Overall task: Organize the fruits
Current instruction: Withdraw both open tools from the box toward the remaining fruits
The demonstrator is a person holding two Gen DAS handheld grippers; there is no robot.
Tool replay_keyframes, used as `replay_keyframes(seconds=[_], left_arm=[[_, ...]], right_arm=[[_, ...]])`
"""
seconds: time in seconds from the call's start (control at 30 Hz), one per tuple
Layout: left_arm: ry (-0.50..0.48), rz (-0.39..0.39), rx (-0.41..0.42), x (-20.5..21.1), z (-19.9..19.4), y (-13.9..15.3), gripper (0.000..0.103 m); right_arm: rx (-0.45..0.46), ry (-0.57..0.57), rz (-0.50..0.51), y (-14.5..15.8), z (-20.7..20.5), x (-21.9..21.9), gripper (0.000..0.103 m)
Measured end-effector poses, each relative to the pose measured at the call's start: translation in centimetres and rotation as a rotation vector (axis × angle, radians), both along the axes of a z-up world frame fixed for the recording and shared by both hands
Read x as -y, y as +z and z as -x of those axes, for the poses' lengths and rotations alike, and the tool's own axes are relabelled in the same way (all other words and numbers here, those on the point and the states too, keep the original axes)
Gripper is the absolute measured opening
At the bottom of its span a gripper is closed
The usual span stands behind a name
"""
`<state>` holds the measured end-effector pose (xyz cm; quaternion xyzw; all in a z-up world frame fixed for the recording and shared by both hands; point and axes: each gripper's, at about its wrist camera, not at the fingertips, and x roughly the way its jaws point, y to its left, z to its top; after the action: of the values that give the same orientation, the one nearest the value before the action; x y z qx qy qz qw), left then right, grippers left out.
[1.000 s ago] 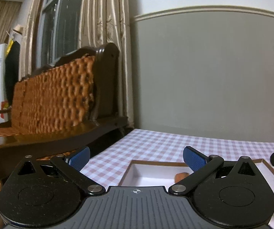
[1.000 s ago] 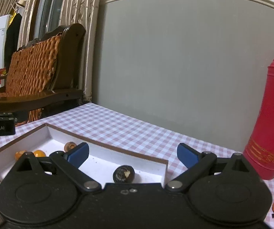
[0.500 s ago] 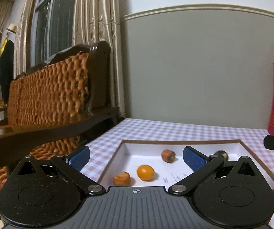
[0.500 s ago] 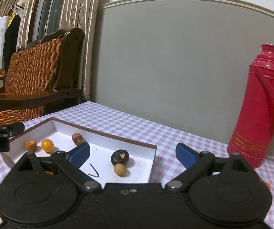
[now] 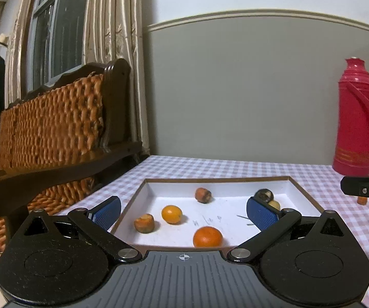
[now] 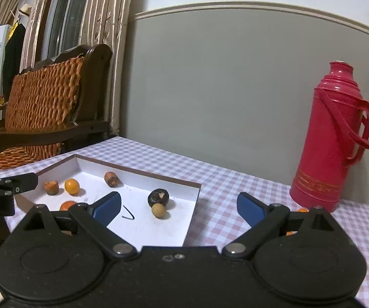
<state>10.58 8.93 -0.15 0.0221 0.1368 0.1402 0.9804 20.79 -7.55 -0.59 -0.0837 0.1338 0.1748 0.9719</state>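
Observation:
A white tray with a brown rim (image 5: 218, 179) (image 6: 138, 173) sits on the checked tablecloth. It holds several small fruits: an orange (image 5: 207, 236), a smaller orange one (image 5: 171, 214) (image 6: 72, 186), two brownish pieces (image 5: 144, 222) (image 5: 203, 195), a dark round fruit (image 5: 263, 194) (image 6: 158, 197) and a small tan ball (image 6: 158, 210). My left gripper (image 5: 183, 211) is open and empty at the tray's near edge. My right gripper (image 6: 178, 206) is open and empty over the tray's right corner. Small orange pieces (image 5: 361, 200) (image 6: 302, 210) lie on the cloth right of the tray.
A red thermos (image 5: 355, 118) (image 6: 333, 143) stands on the table at the back right by the grey wall. A wooden bench with a woven cushion (image 5: 51, 128) stands left of the table. The table's left edge (image 5: 94, 195) is close to the tray.
Both grippers have drawn back and tilted down, so more of the tray and its fruits shows. The left view has swung right, bringing the thermos in. Both stay open.

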Motion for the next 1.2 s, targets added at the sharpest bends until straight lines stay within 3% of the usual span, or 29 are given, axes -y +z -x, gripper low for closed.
replay_keyframes(seconds=[0.37,0.53,1.2], left_arm=[[-0.107,-0.029,0.037,2.7,1.9,-0.1,0.103],[-0.110,-0.072,0.039,4.6,1.8,-0.3,0.103],[-0.307,-0.049,0.041,12.0,1.7,-0.4,0.103]], right_arm=[[-0.018,-0.045,0.032,-0.8,2.9,3.0,0.090],[-0.014,-0.082,0.029,-0.9,3.9,4.7,0.091],[0.000,-0.200,0.025,-1.4,7.0,11.7,0.090]])
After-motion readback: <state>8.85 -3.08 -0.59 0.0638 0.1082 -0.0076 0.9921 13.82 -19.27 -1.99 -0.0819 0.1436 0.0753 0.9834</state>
